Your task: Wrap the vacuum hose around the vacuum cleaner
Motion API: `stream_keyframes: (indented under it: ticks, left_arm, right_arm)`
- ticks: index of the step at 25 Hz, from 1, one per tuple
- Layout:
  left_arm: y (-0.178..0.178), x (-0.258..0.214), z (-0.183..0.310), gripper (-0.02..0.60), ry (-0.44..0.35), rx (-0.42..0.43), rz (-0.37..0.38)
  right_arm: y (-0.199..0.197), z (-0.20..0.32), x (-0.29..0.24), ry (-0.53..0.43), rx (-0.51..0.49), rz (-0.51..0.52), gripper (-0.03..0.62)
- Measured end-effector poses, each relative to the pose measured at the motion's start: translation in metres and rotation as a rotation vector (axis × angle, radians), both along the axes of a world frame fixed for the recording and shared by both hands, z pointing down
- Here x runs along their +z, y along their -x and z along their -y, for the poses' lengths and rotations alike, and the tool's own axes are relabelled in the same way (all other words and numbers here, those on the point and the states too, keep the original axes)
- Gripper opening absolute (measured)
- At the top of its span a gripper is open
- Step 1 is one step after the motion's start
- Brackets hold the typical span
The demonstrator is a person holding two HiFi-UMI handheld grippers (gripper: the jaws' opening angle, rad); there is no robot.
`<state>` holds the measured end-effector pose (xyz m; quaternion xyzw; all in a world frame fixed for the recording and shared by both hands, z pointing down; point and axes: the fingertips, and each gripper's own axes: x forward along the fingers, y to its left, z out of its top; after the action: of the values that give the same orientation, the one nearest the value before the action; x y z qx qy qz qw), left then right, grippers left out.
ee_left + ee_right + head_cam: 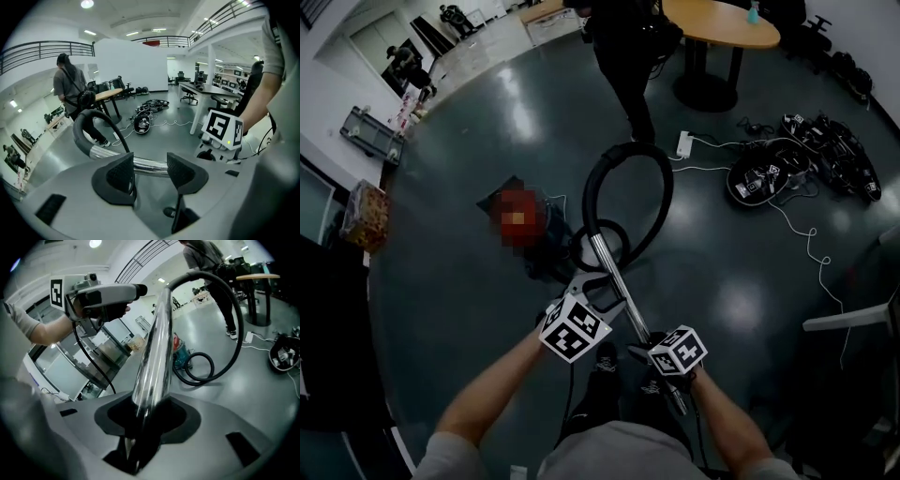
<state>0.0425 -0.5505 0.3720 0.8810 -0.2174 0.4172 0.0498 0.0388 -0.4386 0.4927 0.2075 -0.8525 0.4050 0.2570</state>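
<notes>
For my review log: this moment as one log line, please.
right gripper: shut on wand | left gripper: open, at wand | hose: loose, unwrapped

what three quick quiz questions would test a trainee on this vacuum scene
1. True or false: the right tool is clamped on the chrome tube.
2. Pick one. The black hose is: A lying straight, B arching in a big loop, C cut in two pieces.
3. Fill in: the jaws of the left tool stand ____, with the chrome tube crossing just beyond them.

Key: 1 true; 2 B; 3 apart
</notes>
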Motion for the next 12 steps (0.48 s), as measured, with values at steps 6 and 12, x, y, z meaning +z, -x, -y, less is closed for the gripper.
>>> stream_keyframes:
  ticks: [6, 12]
  left_arm:
    - [0.005, 0.045, 0.012, 0.225, 0.015, 0.185, 0.044]
    - [0.013, 0.055, 0.026, 0.225, 0.037, 0.406, 0.020]
  right_arm:
    - [-0.033, -0.001, 0.019, 0.036, 0.021, -0.208, 0.140]
    - [-0.039, 0.005, 0.008, 0.078, 0.023, -0.363, 0.140]
